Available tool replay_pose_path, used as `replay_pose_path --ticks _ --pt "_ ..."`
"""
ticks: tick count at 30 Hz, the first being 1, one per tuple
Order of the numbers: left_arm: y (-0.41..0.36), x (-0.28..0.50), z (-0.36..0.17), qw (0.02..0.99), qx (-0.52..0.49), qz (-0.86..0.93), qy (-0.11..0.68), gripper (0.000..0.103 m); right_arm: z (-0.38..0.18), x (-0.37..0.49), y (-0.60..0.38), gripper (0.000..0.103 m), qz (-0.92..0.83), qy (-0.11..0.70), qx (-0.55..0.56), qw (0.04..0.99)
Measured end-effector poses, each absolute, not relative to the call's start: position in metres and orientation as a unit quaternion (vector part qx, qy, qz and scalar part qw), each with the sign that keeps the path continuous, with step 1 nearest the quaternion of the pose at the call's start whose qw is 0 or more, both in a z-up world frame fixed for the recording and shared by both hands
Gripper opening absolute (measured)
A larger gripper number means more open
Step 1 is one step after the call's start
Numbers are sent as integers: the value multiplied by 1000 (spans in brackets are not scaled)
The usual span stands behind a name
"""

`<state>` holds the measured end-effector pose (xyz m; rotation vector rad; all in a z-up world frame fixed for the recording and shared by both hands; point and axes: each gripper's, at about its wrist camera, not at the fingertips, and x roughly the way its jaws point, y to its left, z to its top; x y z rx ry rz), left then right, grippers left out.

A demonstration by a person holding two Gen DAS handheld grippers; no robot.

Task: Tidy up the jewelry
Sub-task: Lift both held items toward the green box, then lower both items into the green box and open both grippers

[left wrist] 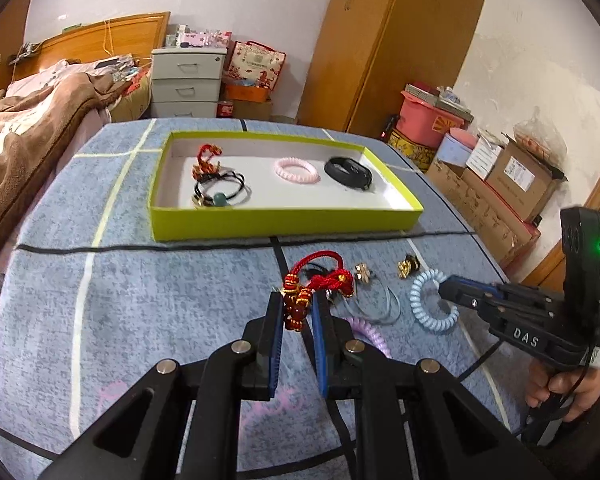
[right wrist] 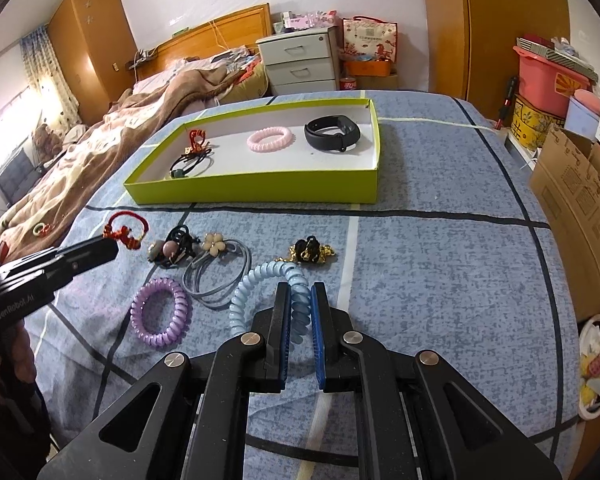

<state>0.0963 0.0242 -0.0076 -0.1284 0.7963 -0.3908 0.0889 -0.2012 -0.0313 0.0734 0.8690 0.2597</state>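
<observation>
My left gripper (left wrist: pixel 297 300) is shut on a red cord bracelet (left wrist: pixel 320 276) with red and gold beads, held just above the blue cloth; the right wrist view shows the same left gripper (right wrist: pixel 110 246) and bracelet (right wrist: pixel 126 232) at the left. My right gripper (right wrist: pixel 301 292) is shut on a light blue spiral hair tie (right wrist: pixel 260 276) that lies on the cloth, and it shows again as the right gripper (left wrist: pixel 446 290) on that tie (left wrist: pixel 424 312). Beyond stands a green tray (left wrist: pixel 284 222) (right wrist: pixel 252 192) holding a red knotted bracelet (left wrist: pixel 206 160), a black hair tie (left wrist: pixel 224 192), a pink spiral tie (left wrist: pixel 297 170) and a black wristband (left wrist: pixel 348 172).
On the cloth lie a purple spiral tie (right wrist: pixel 160 312), grey ties with a flower (right wrist: pixel 216 264), a black beaded tie (right wrist: pixel 174 246) and a gold-and-black piece (right wrist: pixel 310 252). A bed (right wrist: pixel 140 120) lies left, cardboard boxes (right wrist: pixel 572 216) right, and a bowl (right wrist: pixel 596 364) by the table's right edge.
</observation>
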Motion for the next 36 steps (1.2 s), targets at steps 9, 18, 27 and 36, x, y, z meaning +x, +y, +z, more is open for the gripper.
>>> replay_pose_path --ticks 9,18,27,36 --pt "33 121 12 909 -74 -179 369 15 -11 106 -205 10 129 403 47 905" --pt "32 166 18 909 -80 -171 372 15 7 148 -203 10 125 388 61 911" --pt "25 208 7 903 -77 -153 395 15 2 191 -203 10 111 403 63 906" --pt "12 245 -1 896 -69 -147 413 15 -19 221 -207 10 102 439 58 891"
